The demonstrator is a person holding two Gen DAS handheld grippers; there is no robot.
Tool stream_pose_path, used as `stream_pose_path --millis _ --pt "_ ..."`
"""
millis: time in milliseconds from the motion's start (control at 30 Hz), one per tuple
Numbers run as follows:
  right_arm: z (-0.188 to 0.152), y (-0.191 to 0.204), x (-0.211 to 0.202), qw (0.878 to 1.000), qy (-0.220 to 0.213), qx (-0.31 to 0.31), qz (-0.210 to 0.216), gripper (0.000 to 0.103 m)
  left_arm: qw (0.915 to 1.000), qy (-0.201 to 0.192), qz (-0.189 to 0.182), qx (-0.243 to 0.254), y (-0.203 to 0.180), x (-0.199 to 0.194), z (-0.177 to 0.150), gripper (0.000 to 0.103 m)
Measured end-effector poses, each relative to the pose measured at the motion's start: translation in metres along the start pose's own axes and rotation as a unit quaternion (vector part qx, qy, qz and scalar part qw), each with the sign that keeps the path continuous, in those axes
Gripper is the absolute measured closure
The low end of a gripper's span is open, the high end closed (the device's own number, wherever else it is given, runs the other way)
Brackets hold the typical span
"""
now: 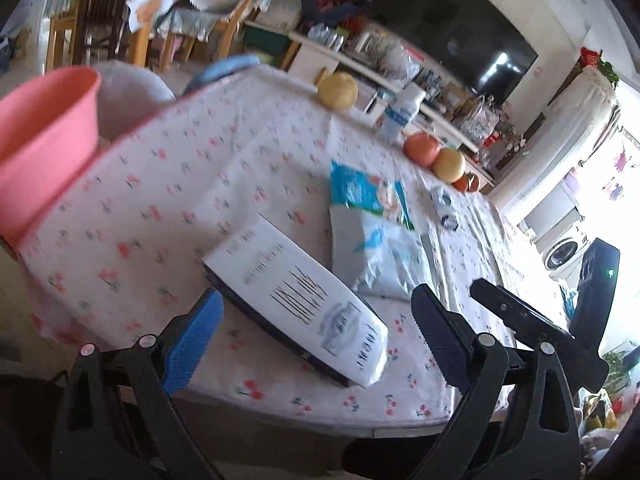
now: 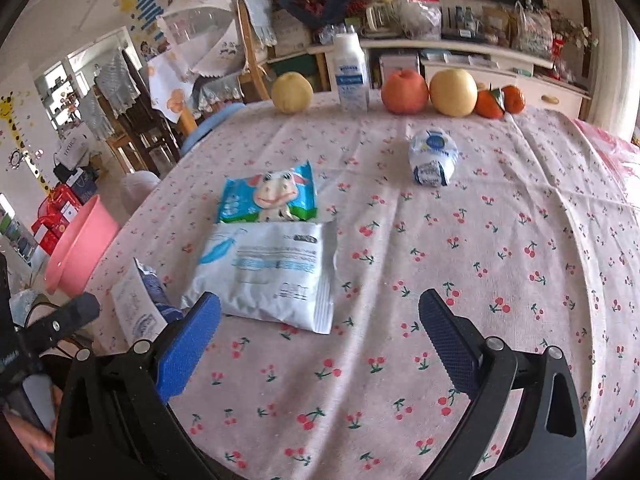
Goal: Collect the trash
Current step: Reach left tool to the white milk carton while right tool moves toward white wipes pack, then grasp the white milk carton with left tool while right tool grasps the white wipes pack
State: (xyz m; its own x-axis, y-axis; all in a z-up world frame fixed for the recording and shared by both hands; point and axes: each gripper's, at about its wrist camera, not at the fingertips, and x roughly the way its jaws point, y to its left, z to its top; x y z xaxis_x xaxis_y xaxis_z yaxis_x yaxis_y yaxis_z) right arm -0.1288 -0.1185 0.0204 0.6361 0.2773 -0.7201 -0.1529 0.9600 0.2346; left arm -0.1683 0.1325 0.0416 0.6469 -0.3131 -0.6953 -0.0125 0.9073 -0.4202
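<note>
On the cherry-print table (image 2: 480,240), both hand-held grippers, left (image 1: 316,334) and right (image 2: 320,334), hover spread; the left should straddle the flattened white carton (image 1: 296,300) squarely, then pinch firmly.

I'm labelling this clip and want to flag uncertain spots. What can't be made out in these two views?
- Pink bin: its inside is hidden by its own wall in both views; the contents are unknown.
- Carton: the print is motion-blurred in the left view; in the right view the left gripper and the fisheye edge hide most of it.
- Crumpled wrapper: its label is too small to read.
- White pouch: its underside is hidden.
</note>
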Motion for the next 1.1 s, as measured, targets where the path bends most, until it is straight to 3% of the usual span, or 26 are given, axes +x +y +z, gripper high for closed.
stream_pose_path --millis 267,400,467,533,633,767,933,1100 --pt "0.004 -0.007 0.011 1.000 0.019 0.000 0.010 0.008 0.9991 0.013 0.032 -0.022 -0.009 0.027 0.004 0.008" --pt "0.006 -0.011 0.018 0.999 0.031 0.009 0.019 0.021 0.9985 0.015 0.049 -0.018 -0.015 0.040 0.008 0.008" --pt "0.007 -0.011 0.022 0.999 0.036 0.009 0.019 0.021 0.9980 0.017 0.060 -0.007 -0.019 0.044 0.009 0.012" --pt "0.008 -0.010 0.026 0.999 0.040 0.008 0.023 0.025 0.9971 0.018 0.074 0.007 -0.023 0.049 0.008 0.032" --pt "0.008 -0.008 0.034 0.998 0.049 0.007 0.035 0.030 0.9963 0.020 0.081 0.020 -0.024 0.054 0.008 0.044" --pt "0.003 0.000 0.043 0.997 0.067 -0.003 0.046 0.041 0.9963 0.018 0.079 0.027 -0.020 0.054 0.010 0.046" --pt "-0.003 0.014 0.046 0.996 0.078 -0.035 0.039 0.041 0.9946 0.012 0.092 0.047 -0.019 0.052 0.011 0.047" --pt "-0.010 0.026 0.044 0.992 0.089 -0.041 0.085 0.041 0.9938 -0.001 0.103 0.042 -0.005 0.046 0.022 0.047"
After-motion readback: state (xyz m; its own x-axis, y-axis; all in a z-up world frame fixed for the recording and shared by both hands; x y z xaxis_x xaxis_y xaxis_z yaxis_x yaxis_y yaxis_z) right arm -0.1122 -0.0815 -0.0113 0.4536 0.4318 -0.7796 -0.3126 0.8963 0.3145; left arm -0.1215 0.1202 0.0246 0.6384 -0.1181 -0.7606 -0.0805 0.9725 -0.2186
